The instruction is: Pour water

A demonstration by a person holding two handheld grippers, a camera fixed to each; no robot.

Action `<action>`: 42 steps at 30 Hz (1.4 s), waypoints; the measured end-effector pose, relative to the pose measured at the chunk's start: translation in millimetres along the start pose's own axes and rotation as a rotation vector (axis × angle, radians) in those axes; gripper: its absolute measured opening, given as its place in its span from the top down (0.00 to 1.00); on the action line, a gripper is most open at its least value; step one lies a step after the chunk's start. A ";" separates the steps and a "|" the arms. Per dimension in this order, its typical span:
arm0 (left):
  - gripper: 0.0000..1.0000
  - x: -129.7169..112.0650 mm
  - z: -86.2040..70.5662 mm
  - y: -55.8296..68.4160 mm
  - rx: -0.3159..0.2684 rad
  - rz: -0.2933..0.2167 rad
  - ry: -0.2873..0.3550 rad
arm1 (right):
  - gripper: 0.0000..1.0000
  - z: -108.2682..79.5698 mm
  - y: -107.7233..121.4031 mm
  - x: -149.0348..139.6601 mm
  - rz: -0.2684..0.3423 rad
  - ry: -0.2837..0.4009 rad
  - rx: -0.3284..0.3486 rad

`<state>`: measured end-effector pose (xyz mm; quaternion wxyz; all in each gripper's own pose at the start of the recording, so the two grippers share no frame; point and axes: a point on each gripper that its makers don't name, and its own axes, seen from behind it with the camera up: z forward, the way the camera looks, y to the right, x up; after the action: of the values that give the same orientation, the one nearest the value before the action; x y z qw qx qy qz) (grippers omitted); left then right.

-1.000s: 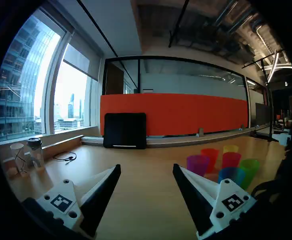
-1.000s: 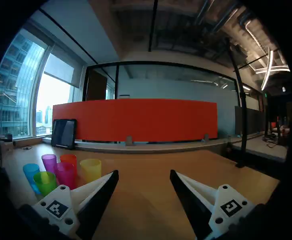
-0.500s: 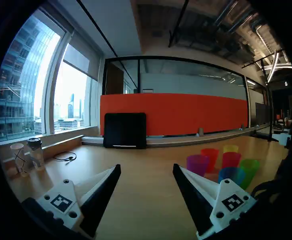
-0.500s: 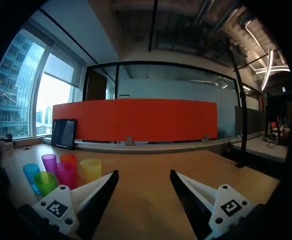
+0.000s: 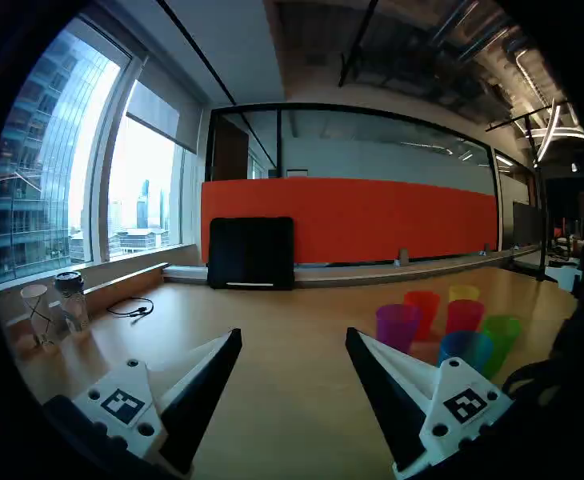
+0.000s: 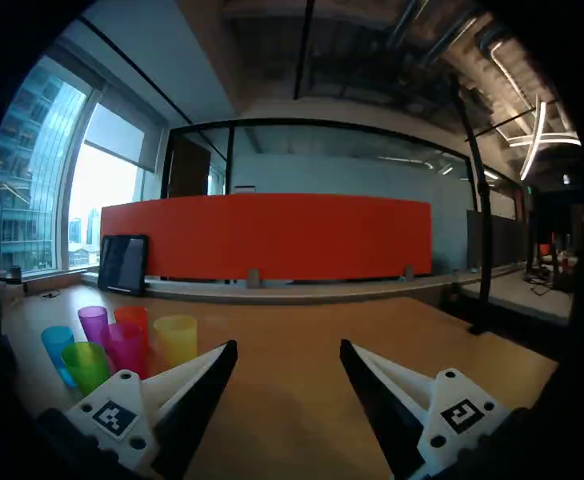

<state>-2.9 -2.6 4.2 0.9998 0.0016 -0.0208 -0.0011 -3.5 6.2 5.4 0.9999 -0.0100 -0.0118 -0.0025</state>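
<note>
Setting: an office with a long wooden table (image 5: 292, 392) that runs toward an orange partition (image 5: 356, 218). Tall windows (image 5: 52, 184) on the left show city towers.

Left gripper: the left gripper (image 5: 293, 334) hovers low over the table. Its two fingers are spread wide with bare wood between them, and they hold nothing.

Right gripper: the right gripper (image 6: 288, 346) hovers over the same table. It too is spread wide and holds nothing.

Cups: six translucent plastic cups stand upright in a tight cluster on the table. In the left gripper view they sit just beyond and to the right of that gripper's right finger. In the right gripper view they sit beside its left finger.

Cup colours: a purple cup (image 5: 398, 324), a red cup (image 5: 422, 308), a yellow cup (image 5: 463, 294), a pink cup (image 5: 464, 316), a green cup (image 5: 500, 334) and a blue cup (image 5: 466, 350).

Contents: I cannot tell whether any cup holds water.

Tablet: a black tablet (image 5: 250, 252) leans upright against the partition at the far edge of the table.

Window ledge: a clear glass (image 5: 36, 312) and a lidded bottle (image 5: 72, 300) stand side by side at the far left, well apart from the cups.

Cable: a thin black cable (image 5: 132, 308) lies on the table near the ledge.
</note>
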 end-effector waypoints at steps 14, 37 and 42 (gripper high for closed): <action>0.03 56.7 19.7 -1.6 -0.030 -0.032 -0.018 | 0.01 9.5 -1.3 57.3 0.000 -0.053 0.048; 0.03 195.1 34.0 15.4 -0.133 -0.009 0.006 | 0.01 12.8 -7.7 181.5 0.017 -0.042 0.128; 0.03 196.3 34.4 25.2 -0.179 -0.004 -0.004 | 0.01 9.1 -17.5 183.5 0.025 -0.048 0.177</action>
<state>191.8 22.1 46.9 0.9959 -0.0878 -0.0227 -0.0051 179.7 -12.0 19.1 0.9962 0.0784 -0.0359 0.0112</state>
